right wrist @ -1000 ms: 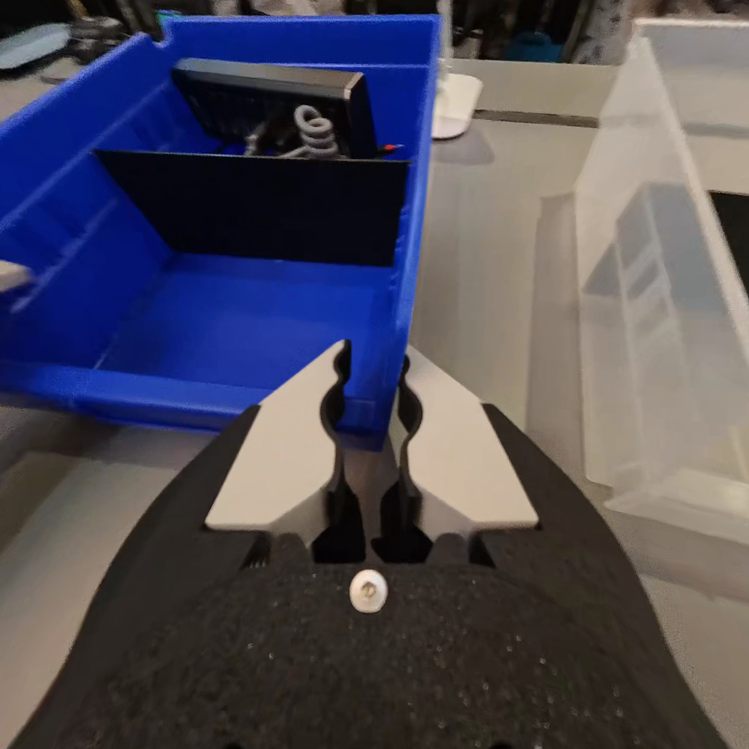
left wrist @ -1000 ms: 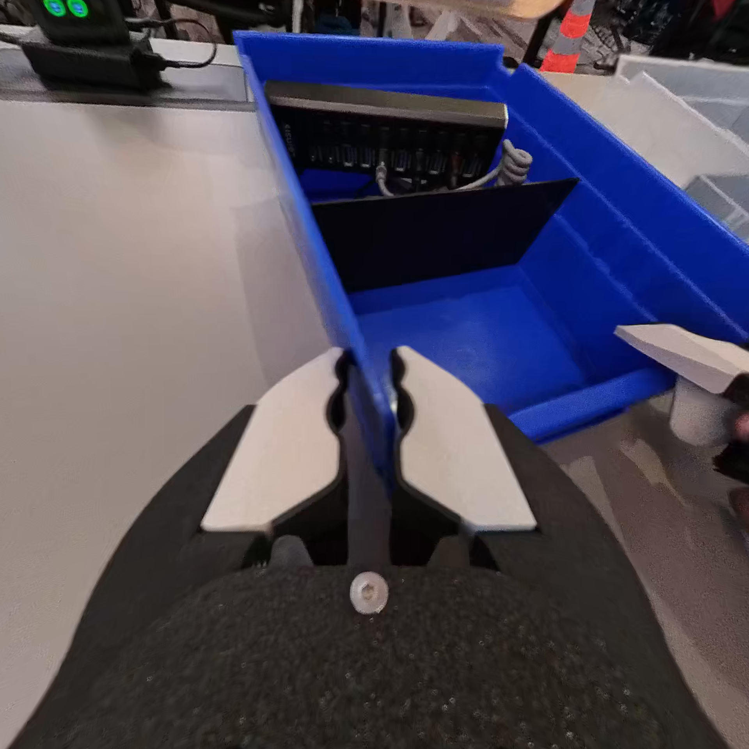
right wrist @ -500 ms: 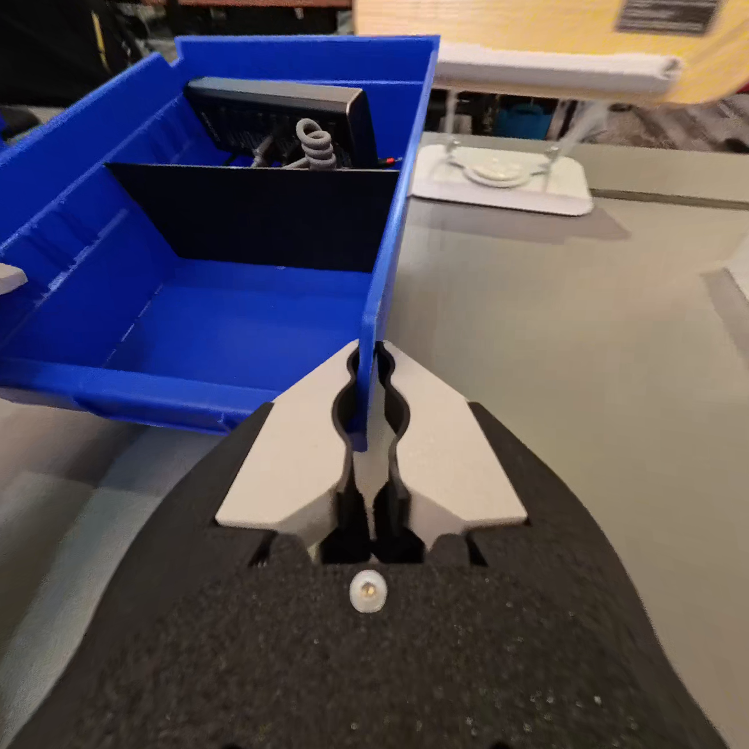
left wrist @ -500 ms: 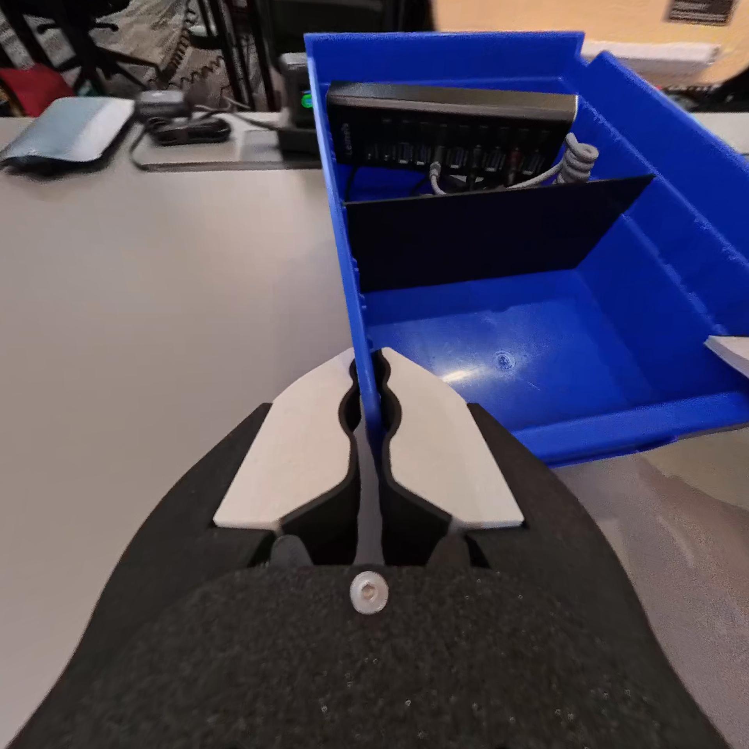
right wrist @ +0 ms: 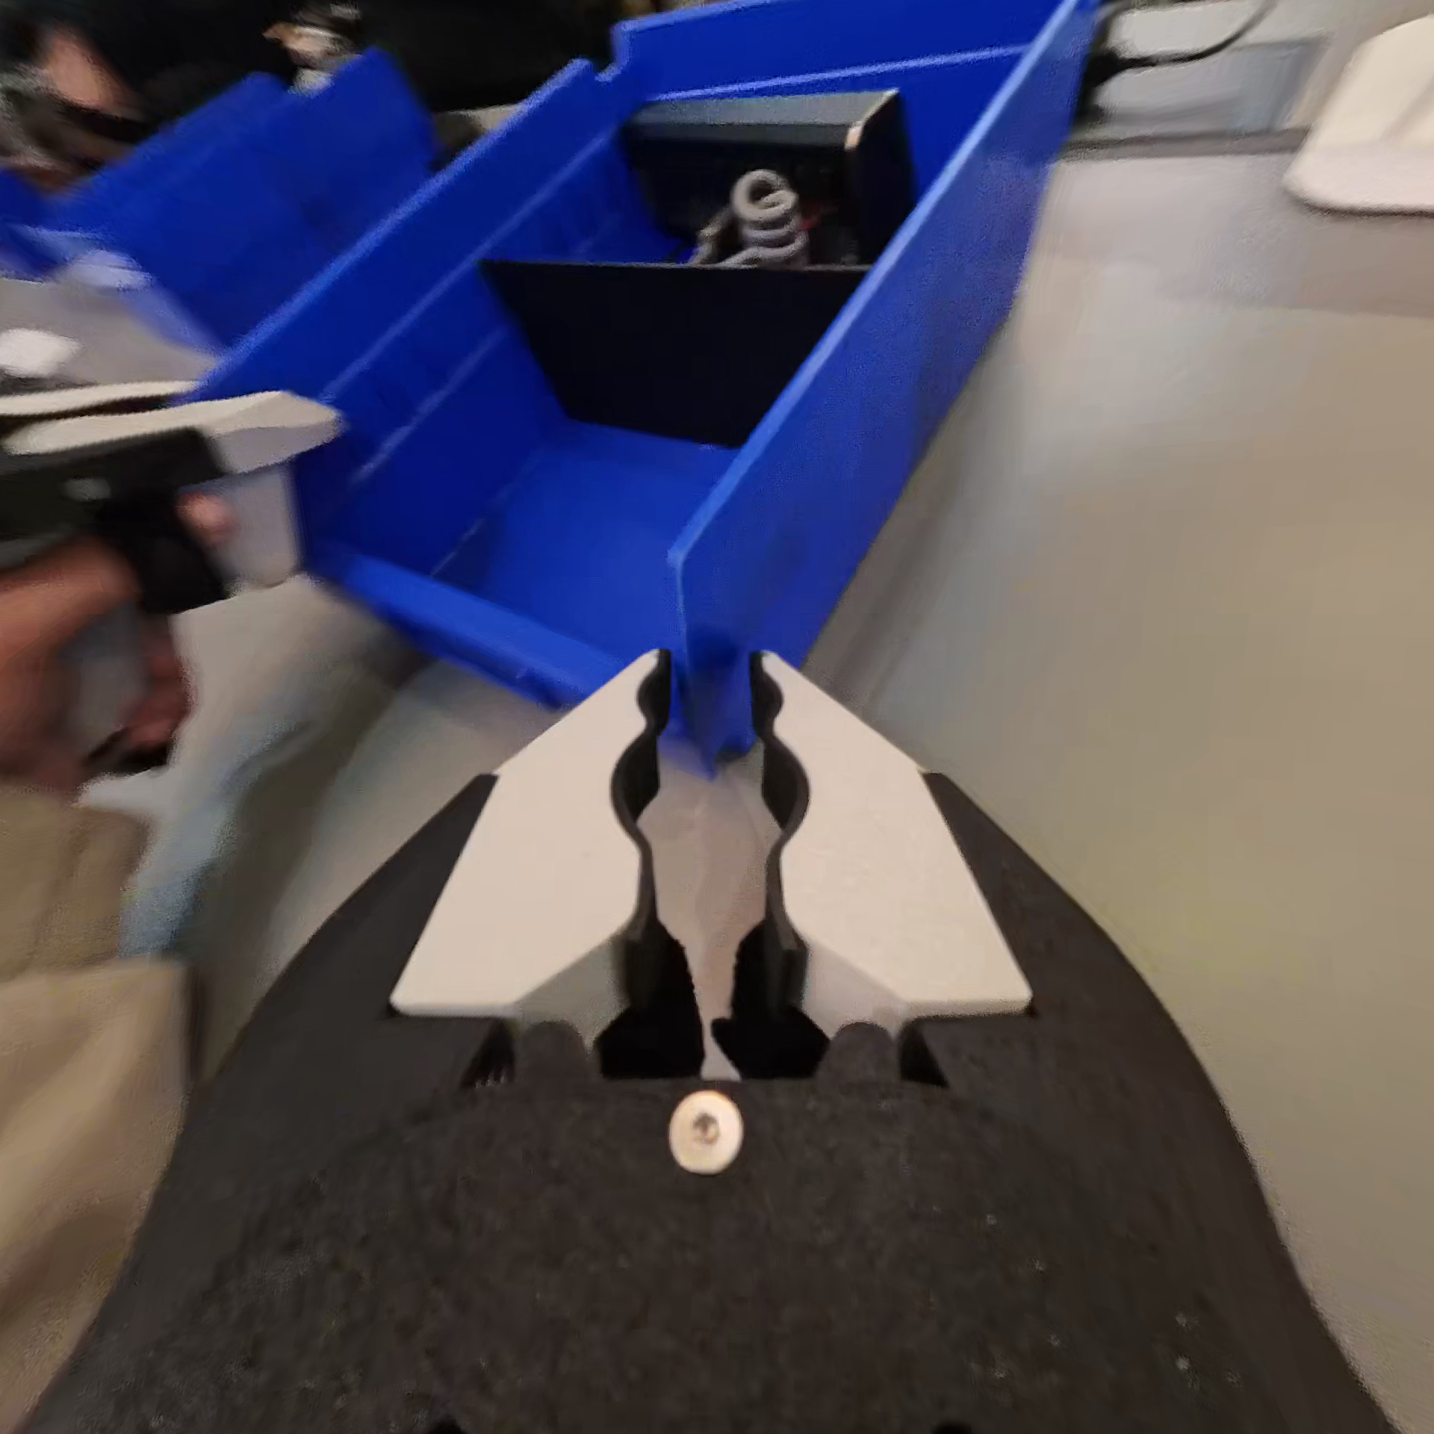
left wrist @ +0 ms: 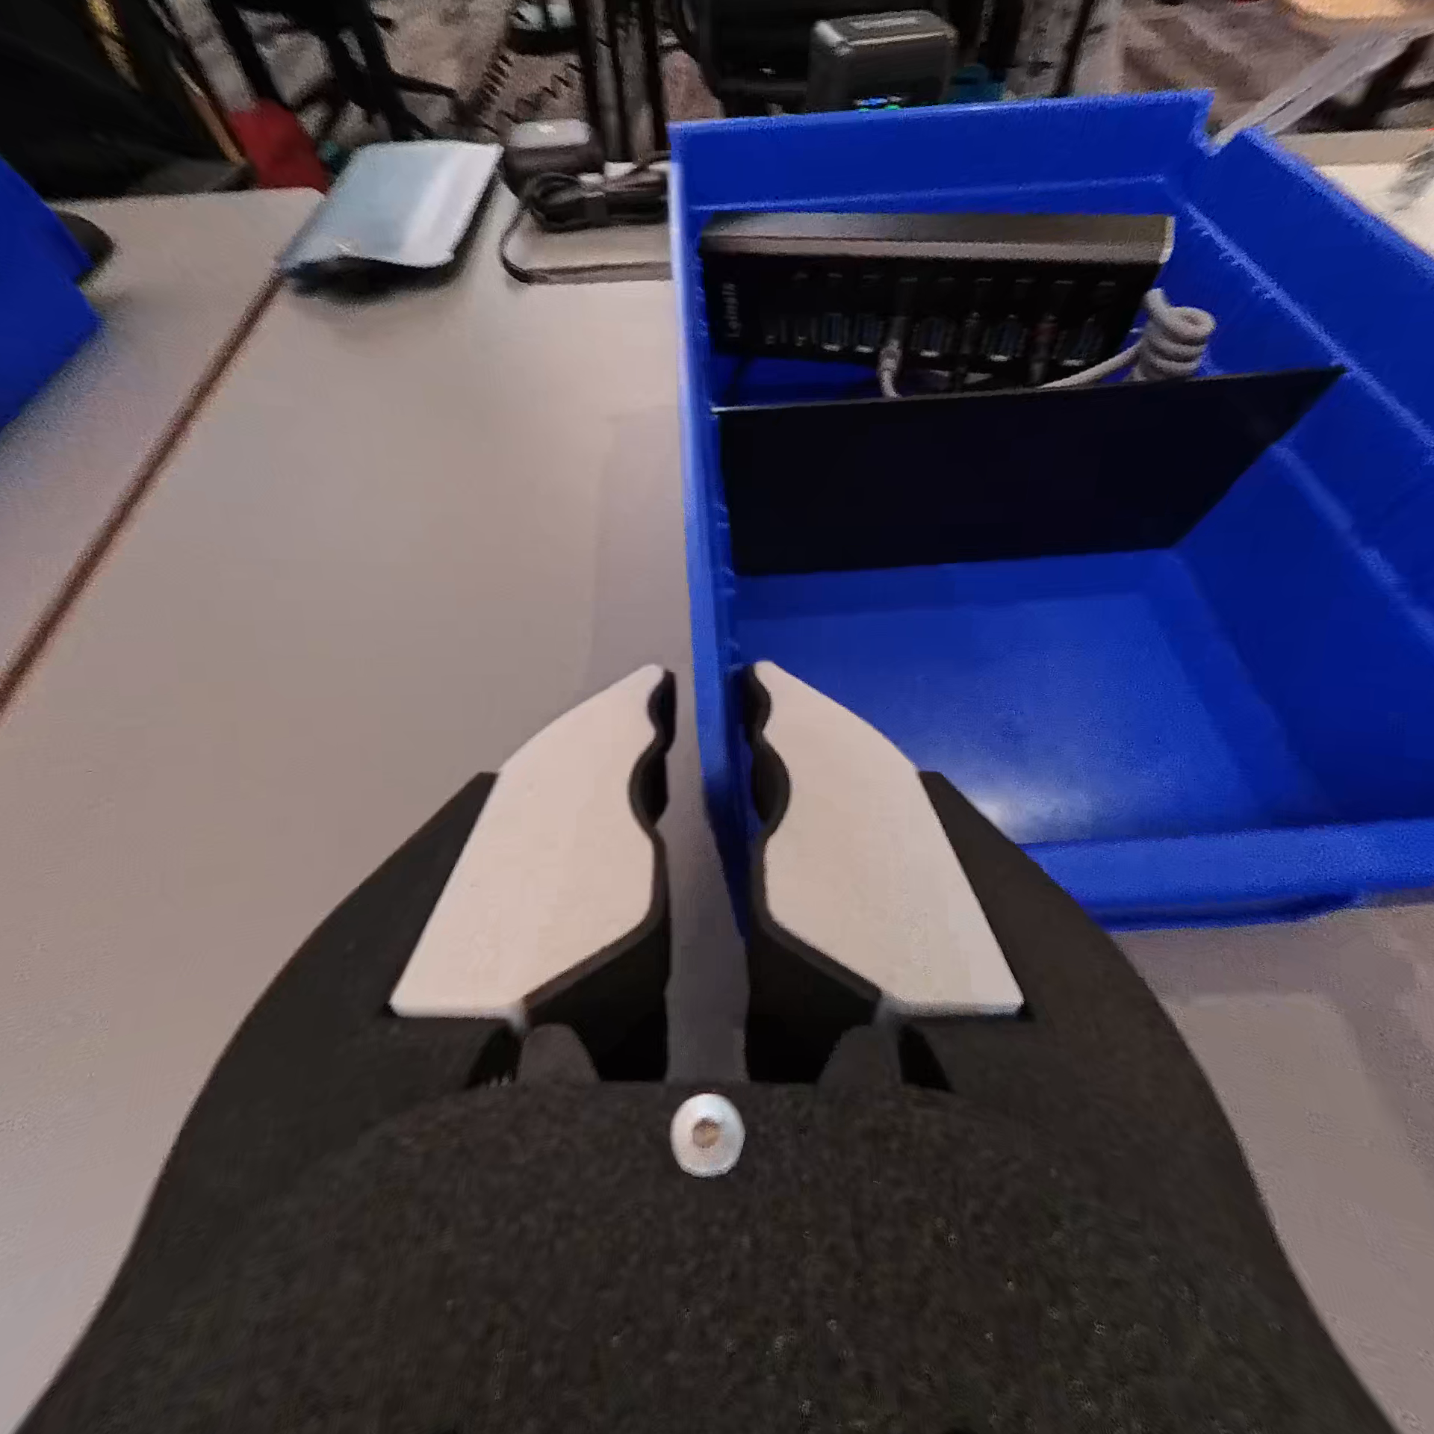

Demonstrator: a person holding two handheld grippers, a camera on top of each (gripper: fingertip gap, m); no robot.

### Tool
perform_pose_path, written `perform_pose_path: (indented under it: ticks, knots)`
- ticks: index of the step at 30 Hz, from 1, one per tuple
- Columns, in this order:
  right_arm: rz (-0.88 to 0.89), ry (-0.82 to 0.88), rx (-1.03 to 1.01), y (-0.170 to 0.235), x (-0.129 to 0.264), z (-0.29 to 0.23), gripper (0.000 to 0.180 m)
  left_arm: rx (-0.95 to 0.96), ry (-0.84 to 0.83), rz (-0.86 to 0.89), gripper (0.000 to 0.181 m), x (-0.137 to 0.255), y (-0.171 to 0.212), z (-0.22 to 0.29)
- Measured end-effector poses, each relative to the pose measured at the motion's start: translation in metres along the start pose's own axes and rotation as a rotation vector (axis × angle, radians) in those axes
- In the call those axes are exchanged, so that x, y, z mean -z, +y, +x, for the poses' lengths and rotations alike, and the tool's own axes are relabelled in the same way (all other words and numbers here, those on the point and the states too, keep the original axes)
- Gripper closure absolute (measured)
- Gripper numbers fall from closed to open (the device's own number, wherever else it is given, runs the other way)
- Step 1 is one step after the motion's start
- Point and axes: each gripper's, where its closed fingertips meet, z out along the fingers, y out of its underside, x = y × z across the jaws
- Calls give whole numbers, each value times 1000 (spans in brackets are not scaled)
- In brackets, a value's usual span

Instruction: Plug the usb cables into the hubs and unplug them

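Note:
A blue bin (left wrist: 1164,877) stands on the grey table. A black divider (left wrist: 1009,465) splits it. The back compartment holds a black USB hub (left wrist: 931,303) leaning upright, with a coiled grey cable (left wrist: 1172,334) and other cables plugged in. My left gripper (left wrist: 706,673) is open, its fingers astride the bin's left wall near the front corner. My right gripper (right wrist: 708,659) is open astride the right wall's front corner (right wrist: 710,698). The hub (right wrist: 776,147) and the coiled cable (right wrist: 764,213) also show in the right wrist view, with the left gripper's fingers (right wrist: 256,434) at the bin's left.
A second blue bin (right wrist: 256,178) stands left of the first and also shows at the left wrist view's edge (left wrist: 31,287). A grey pouch (left wrist: 396,206) and a black adapter with its cable (left wrist: 574,194) lie at the table's back. A white object (right wrist: 1373,132) sits far right. The tips of one gripper are about 20 centimetres away from the tips of the other. From my right tips it is roughly 35 centimetres to the white object (right wrist: 1373,132); from my left, 45 centimetres.
Both grippers closed on the bin's side walls and moved the bin across the table. Now both have opened again, and the right one has swung so the bin looks turned.

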Motion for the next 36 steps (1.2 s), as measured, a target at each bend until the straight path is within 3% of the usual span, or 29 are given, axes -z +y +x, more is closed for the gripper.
perform_pose_path:
  ticks: [3,7,9,13,15,18,20,24,26,30,36]
  knots:
    - [26,-242,-18,2,44,-3,144,3,-60,20,157,9,-3,-5]
    - [107,-243,91,9,109,51,141,51,-132,94,154,34,-14,-3]
    - [133,-157,161,11,143,91,140,53,-136,108,151,49,-15,10]
    - [228,186,243,-2,226,186,132,45,-102,189,149,85,-12,55]
    - [320,397,256,-13,278,235,133,102,-29,235,149,101,-6,82]
    - [348,528,212,2,328,293,141,166,165,193,149,108,18,130]
    - [338,583,133,27,340,331,139,175,245,112,149,103,36,151]
    - [280,390,-113,33,326,338,135,107,282,72,146,96,36,165]
    - [268,375,-165,37,321,341,135,74,269,46,146,93,43,165]
    - [263,485,-64,35,324,348,136,72,241,34,146,95,48,160]
    - [216,518,-24,41,322,347,135,97,233,31,146,93,47,156]
